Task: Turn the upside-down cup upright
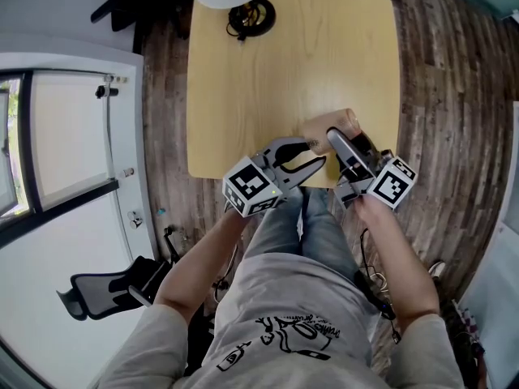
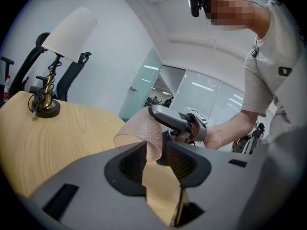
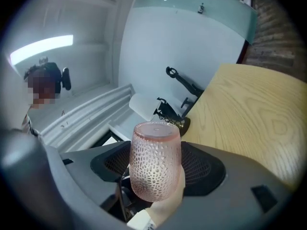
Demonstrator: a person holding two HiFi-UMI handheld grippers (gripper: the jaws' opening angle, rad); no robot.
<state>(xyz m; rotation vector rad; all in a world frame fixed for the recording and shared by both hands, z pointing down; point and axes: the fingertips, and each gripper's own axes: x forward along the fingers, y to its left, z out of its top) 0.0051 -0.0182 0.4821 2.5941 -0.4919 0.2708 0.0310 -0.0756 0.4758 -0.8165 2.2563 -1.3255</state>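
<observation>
Cup, one, clamped in right gripper jaws; left gripper jaws apart around rim; one lamp, one table.

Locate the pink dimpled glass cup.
The cup is over the wooden table's near edge, right of centre in the head view, gripped by the right gripper, edge between the left gripper's parted jaws.

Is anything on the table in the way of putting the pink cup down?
Nothing visible. The right gripper holds the cup over the near edge of the table, and the wood there is bare. The lamp stands far off at the other end. The left gripper is at the cup's rim, jaws apart.
</observation>
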